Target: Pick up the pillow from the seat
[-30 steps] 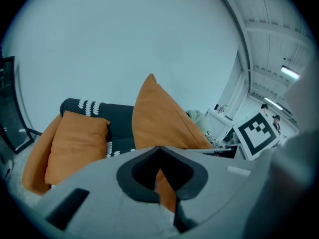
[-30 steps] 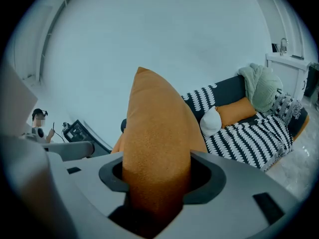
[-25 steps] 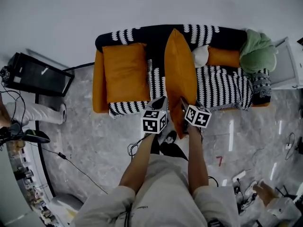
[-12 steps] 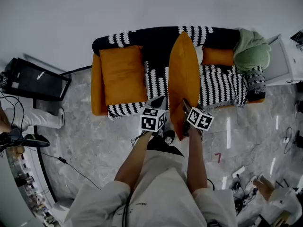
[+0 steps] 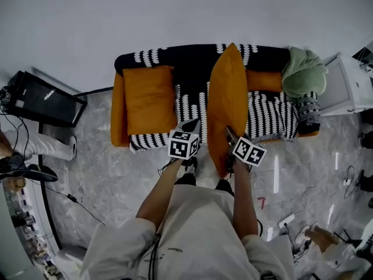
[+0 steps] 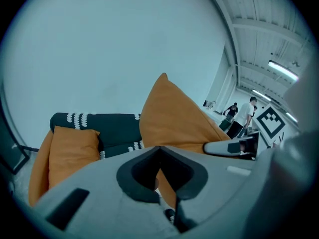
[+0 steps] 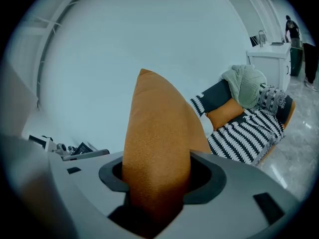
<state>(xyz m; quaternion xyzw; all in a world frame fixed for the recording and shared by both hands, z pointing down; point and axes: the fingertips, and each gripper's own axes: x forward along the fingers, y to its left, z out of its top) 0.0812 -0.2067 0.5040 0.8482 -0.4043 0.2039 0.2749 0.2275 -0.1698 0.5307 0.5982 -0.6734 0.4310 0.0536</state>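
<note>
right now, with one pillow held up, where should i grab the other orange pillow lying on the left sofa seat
Take the flat pillow by its front edge, coming in from the open front. The armrest crowds its left side and the backrest its far edge, while the front edge lies near the lip of the seat. The right gripper grips the raised pillow.

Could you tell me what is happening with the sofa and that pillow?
A person stands in front of the sofa with a gripper in each hand. The right gripper is clamped on the lower edge of an orange pillow, which stands upright and appears lifted off the seat. The left gripper sits just beside the pillow, jaws slightly apart and holding nothing. A second orange cushion lies on the left seat.
</note>
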